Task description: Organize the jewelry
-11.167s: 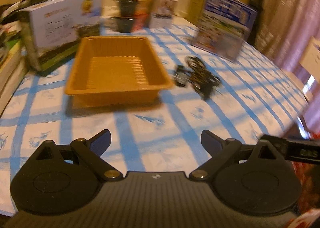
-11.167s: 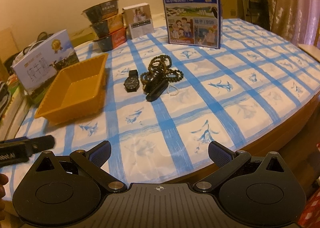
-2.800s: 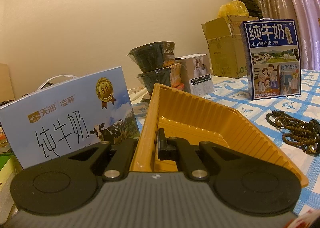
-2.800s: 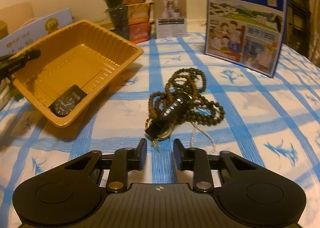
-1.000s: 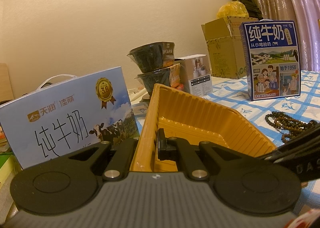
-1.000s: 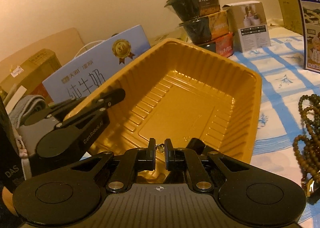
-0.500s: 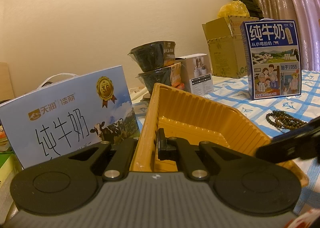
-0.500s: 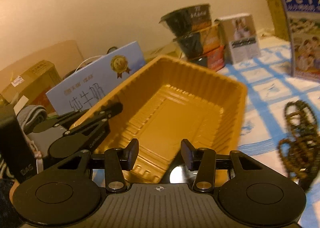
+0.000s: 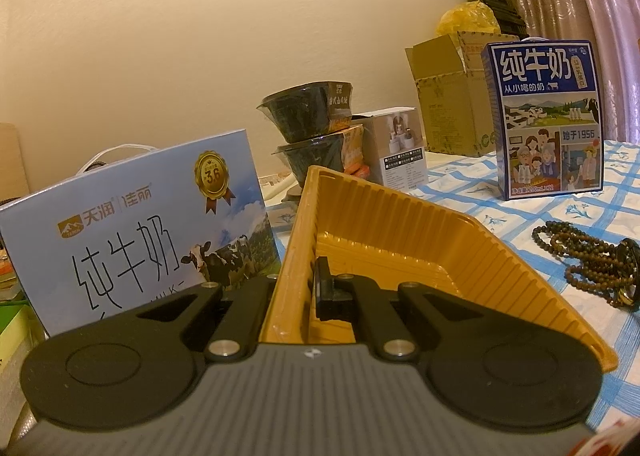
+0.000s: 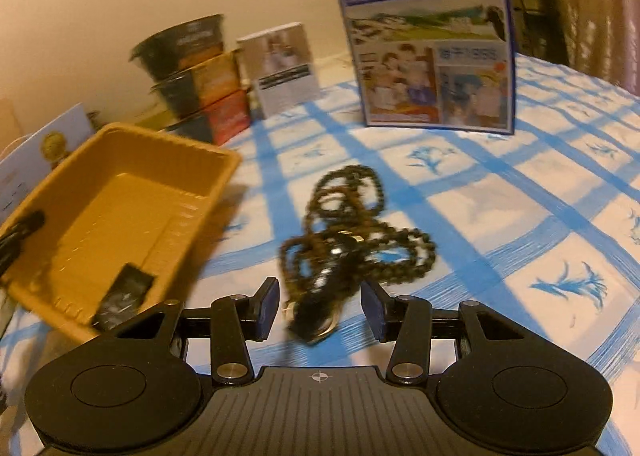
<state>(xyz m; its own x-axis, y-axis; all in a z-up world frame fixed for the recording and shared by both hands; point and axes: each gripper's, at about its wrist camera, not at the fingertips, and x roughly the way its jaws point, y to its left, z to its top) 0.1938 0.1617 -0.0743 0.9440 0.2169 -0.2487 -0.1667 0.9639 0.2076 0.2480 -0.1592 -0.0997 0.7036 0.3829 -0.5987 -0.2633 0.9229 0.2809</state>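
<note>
Blue-and-white checked cloth covers the table (image 10: 500, 196), which stands against a cream wall and carries a fair amount of clutter. On it sits an orange plastic tray (image 10: 120, 192), tipped up on the side where the left gripper (image 9: 294, 288) is clamped onto its near wall, one finger outside the wall and the other inside. A dark watch (image 10: 124, 296) lies in the tray's near corner in the right wrist view. To the right of the tray, on the cloth, a tangle of dark bead strands (image 10: 356, 224) lies with a black watch (image 10: 320, 304) across its near end; the picture is blurred here, so finer detail of the heap cannot be made out. The right gripper (image 10: 320, 308) hangs low over the near end of that heap with its jaws set wide apart, one finger on either side of the black watch and gripping nothing. Beyond the beads stands a blue milk carton (image 10: 424, 36). A pale blue milk box (image 9: 140, 228) stands just beside the tray on its left, and behind the tray are stacked dark bowls (image 9: 312, 136) and a small white box (image 9: 396, 148).
</note>
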